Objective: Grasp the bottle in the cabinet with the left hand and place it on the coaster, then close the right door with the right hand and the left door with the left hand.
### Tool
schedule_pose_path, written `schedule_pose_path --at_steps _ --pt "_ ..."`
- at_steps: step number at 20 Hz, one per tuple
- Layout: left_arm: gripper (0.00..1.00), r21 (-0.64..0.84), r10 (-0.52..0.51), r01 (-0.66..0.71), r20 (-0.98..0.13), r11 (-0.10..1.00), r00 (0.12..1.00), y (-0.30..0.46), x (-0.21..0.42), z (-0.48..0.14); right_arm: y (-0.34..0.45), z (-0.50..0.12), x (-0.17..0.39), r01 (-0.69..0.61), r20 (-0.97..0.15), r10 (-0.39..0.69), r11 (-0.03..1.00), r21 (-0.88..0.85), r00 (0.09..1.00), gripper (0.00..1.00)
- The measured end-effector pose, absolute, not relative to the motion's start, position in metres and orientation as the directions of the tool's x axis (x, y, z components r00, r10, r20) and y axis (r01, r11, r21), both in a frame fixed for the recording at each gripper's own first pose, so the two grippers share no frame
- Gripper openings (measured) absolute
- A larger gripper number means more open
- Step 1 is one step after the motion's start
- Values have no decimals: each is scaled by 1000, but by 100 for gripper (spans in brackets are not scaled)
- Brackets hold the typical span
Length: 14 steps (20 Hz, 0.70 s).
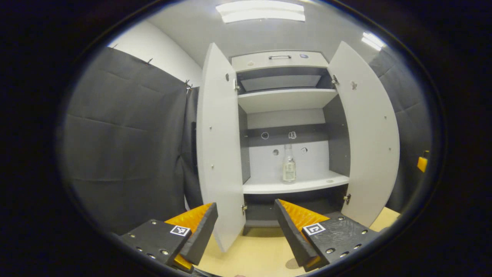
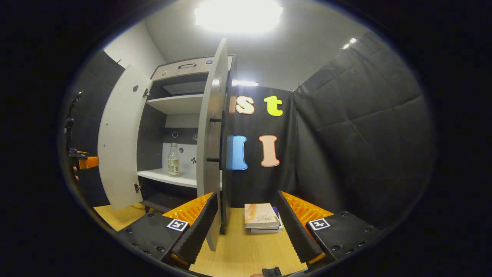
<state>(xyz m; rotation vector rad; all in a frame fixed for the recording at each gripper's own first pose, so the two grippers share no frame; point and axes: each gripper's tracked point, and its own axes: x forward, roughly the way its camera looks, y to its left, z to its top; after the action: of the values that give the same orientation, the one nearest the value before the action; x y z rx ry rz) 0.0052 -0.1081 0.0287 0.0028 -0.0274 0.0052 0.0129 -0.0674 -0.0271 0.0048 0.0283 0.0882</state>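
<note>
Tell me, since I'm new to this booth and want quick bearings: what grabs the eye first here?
The white cabinet stands with both doors swung wide, the left door and the right door. A lone clear bottle stands upright on its lower shelf. In the right gripper view, a small stack of books lies on the wooden table beside the cabinet.

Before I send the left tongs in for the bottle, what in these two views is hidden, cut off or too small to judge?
- Coaster: left gripper view, only a round patch on the tabletop, partly behind a finger of the left tongs; I can't confirm it.
- Bottle: too small to tell its contents or whether it is capped.
- Lower book: right gripper view, covered by the top book.
- Cabinet interior: right gripper view, partly hidden by the right door.
</note>
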Motion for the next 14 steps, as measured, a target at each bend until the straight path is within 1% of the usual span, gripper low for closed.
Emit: schedule_pose_path --at_steps 1,3,4,5,6,9,10,13,14 --pt "90 -5 0 0 23 1000 1000 -119 10 31 -70 -30 14 -100 -33 101 995 10 994 97" --pt "92 -23 -5 6 19 1000 1000 -136 20 36 -75 -33 16 -124 -36 124 992 3 992 97" --pt "92 -32 -9 9 22 999 1000 -144 26 39 -80 -34 17 -123 -38 123 992 -7 992 93" --pt "92 -39 -13 14 27 999 1000 -150 33 45 -84 -36 17 -120 -42 120 993 -11 992 93" --pt "92 -42 -20 21 33 999 999 -154 39 49 -86 -36 17 -119 -40 119 993 -8 992 98" --pt "90 -38 -41 43 50 998 998 -167 62 64 -93 -42 22 -103 -43 103 995 2 994 97" --pt "92 -34 -50 52 61 998 997 -170 69 69 -95 -44 23 -95 -46 95 995 6 994 92" --pt "90 -26 -87 89 79 996 993 -182 102 83 -97 -47 27 -61 -54 62 998 29 997 92" --pt "92 -27 -102 105 84 994 991 -187 114 86 -98 -48 30 -46 -58 48 999 27 997 97"
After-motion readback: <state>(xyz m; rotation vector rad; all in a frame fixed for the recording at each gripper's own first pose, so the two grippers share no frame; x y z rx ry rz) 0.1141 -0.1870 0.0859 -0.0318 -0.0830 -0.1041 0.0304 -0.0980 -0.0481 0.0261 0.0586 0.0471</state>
